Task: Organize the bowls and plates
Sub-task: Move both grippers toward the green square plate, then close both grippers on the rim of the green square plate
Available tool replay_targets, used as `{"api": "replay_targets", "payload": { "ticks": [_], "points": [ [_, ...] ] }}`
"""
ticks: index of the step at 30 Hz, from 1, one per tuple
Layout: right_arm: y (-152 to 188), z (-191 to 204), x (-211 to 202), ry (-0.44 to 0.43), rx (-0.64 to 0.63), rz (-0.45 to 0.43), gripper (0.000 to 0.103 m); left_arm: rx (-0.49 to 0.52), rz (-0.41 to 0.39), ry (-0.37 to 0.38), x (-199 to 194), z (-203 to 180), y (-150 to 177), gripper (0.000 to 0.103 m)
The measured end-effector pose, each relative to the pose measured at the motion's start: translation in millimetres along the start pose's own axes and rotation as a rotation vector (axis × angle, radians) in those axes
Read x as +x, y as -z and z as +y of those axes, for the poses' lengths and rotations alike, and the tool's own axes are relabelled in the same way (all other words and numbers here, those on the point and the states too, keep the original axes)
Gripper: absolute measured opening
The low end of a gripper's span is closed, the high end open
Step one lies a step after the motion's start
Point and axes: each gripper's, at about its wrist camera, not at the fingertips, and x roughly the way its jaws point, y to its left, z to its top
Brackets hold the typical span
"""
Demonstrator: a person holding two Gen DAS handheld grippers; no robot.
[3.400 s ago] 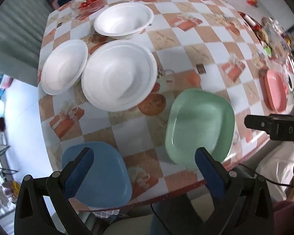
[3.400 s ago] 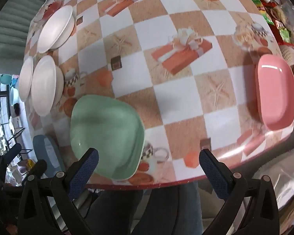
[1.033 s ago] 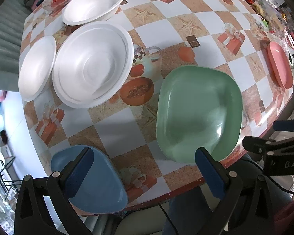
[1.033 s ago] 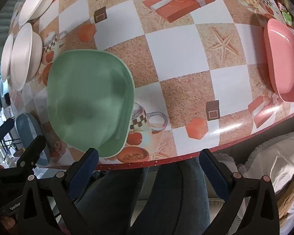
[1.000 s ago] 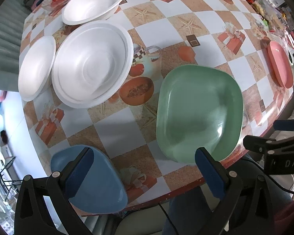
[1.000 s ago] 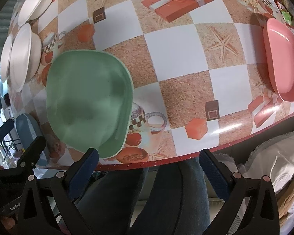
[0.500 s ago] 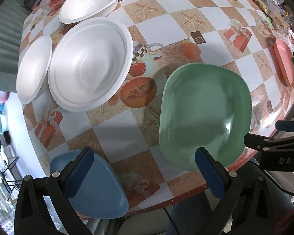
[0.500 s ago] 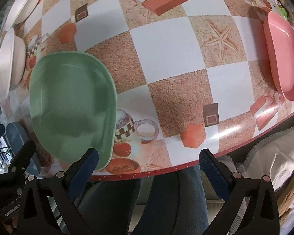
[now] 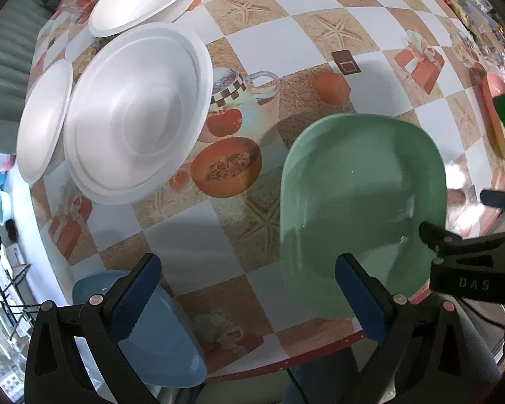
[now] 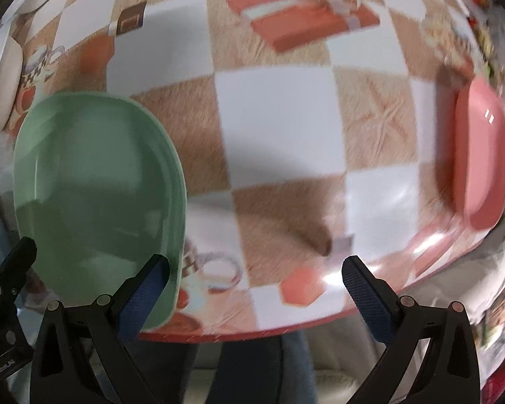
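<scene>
Your right gripper (image 9: 468, 262), lettered "DAS", and left gripper (image 9: 249, 289) both gape empty; the green plate (image 9: 360, 202) now looms nearer than a second ago.

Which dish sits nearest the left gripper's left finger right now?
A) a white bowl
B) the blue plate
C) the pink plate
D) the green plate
B: in the left wrist view the blue plate lies at the table edge, directly behind the left gripper's left finger; both grippers are open and empty.
</scene>
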Motion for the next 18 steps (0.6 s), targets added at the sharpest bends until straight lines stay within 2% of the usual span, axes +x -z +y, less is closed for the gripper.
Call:
{"api": "replay_targets", "payload": {
  "ticks": [3,6,12,18],
  "points": [
    [-10,-2,-7,0.034,-0.025,-0.028,0.103,-0.008,-0.001,0.004,4,-4,-4,0.103],
    [-16,-7,-13,-0.026,-0.018,-0.033,0.103,-0.027,-0.002,0.016,11,-9,-9,0.103],
    [-20,-11,-5,-0.072,-0.004,-0.006,0.103,-0.134,-0.01,0.043,22,-13,-14,0.103],
    [-24,-6,2,-0.145,0.002,0.007,0.103,-0.211,0.002,0.055,45,1,-18,0.103]
  ]
}}
